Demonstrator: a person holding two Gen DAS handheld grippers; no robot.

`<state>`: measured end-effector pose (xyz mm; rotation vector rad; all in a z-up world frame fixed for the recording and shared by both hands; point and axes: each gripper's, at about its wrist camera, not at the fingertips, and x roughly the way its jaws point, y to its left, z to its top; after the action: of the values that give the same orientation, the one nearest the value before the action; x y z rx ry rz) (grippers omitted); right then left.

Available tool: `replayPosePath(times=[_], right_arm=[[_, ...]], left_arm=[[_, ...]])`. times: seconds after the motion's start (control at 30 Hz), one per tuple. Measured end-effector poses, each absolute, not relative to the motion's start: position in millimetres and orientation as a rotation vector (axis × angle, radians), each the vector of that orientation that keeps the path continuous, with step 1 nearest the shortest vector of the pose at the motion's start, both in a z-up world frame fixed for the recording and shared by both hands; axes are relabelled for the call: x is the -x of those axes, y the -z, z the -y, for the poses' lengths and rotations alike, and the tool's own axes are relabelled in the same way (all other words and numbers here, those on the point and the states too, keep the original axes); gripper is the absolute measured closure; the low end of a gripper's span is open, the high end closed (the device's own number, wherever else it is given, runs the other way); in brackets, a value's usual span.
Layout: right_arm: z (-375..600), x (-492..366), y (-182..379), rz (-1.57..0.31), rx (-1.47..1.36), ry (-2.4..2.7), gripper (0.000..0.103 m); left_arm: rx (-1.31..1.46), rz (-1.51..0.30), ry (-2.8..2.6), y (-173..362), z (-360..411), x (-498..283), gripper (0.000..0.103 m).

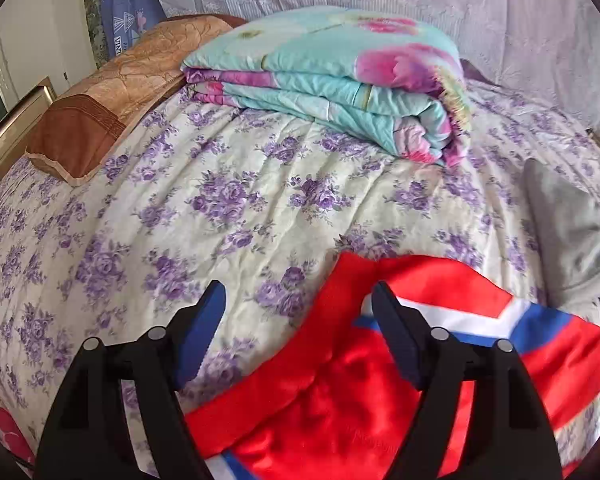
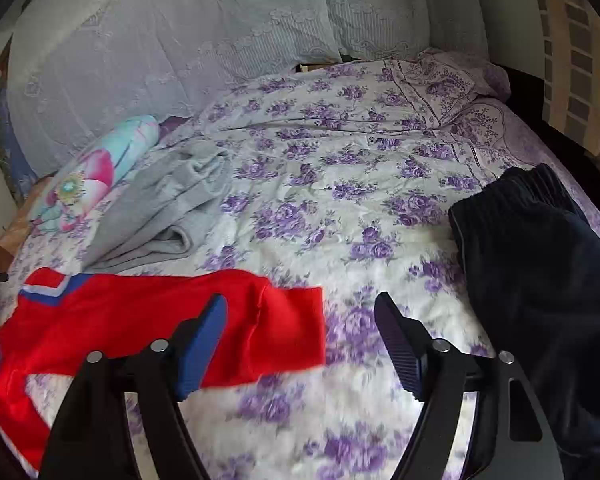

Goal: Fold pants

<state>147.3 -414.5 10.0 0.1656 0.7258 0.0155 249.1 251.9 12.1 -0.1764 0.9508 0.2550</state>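
Red pants (image 1: 340, 380) with white and blue stripes lie on the purple-flowered bed cover (image 1: 220, 208). In the right wrist view they (image 2: 140, 320) lie spread to the left with one leg end near the middle. My left gripper (image 1: 298, 292) is open and empty, hovering over the left edge of the red pants. My right gripper (image 2: 300, 304) is open and empty, above the leg end of the red pants.
A folded turquoise-and-pink quilt (image 1: 340, 80) and a brown pillow (image 1: 112, 92) sit at the head of the bed. Grey clothing (image 2: 172, 216) lies behind the red pants. Dark navy pants (image 2: 540, 280) lie at the right. A lace curtain (image 2: 160, 40) hangs behind.
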Motion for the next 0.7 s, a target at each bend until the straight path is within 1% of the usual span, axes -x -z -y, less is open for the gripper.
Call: replayPosePath(times=[0.03,0.13,0.27,0.37,0.43,0.47,0.5,0.53,0.57,0.6,0.63,0.7], right_arm=[[414.6,-129.1,-12.4,-0.739,-0.184,-0.045,0.019],[405.2,-68.1,-2.3,-0.783,-0.247,-0.151,0.018],[372.4,-6.9,36.2,-0.857,-0.274,-0.242,0.018],[351.5,12.8,59.2,-0.880,-0.316,-0.303,0.018],[337.8,17.1,63.8,-0.866,-0.276,-0.303,0.017],[332.0,15.3,63.9,-0.865,-0.261,-0.308,0.025],[328.0,12.6,64.1,-0.874,-0.257,-0.328,0.041],[326.1,9.5,63.9,-0.896,-0.259,-0.329,0.064],[330.9,8.7,61.2,-0.892,-0.290,-0.329,0.075],[337.8,10.3,55.3,-0.873,-0.319,-0.329,0.080],[345.3,12.0,46.4,-0.847,-0.324,-0.309,0.081],[364.6,20.7,24.4,-0.786,-0.324,-0.267,0.081]], left_arm=[[0.190,-0.949,-0.247,-18.0,-256.5,-233.0,0.019],[0.274,-0.975,-0.212,-15.2,-275.3,-180.0,0.018],[0.348,-1.025,-0.183,16.1,-281.9,-123.6,0.018],[0.387,-1.045,-0.154,41.2,-276.7,-107.3,0.018],[0.441,-1.054,-0.133,56.4,-275.6,-108.8,0.019],[0.460,-1.053,-0.122,62.6,-273.5,-112.8,0.020],[0.451,-1.045,-0.132,66.1,-269.6,-116.3,0.027],[0.423,-1.035,-0.156,67.2,-264.3,-118.7,0.044],[0.413,-1.024,-0.170,66.1,-260.3,-119.5,0.056],[0.440,-1.012,-0.171,64.6,-259.2,-118.4,0.079],[0.492,-0.998,-0.154,62.7,-260.4,-115.6,0.092],[0.553,-0.948,-0.126,53.6,-261.0,-104.9,0.093]])
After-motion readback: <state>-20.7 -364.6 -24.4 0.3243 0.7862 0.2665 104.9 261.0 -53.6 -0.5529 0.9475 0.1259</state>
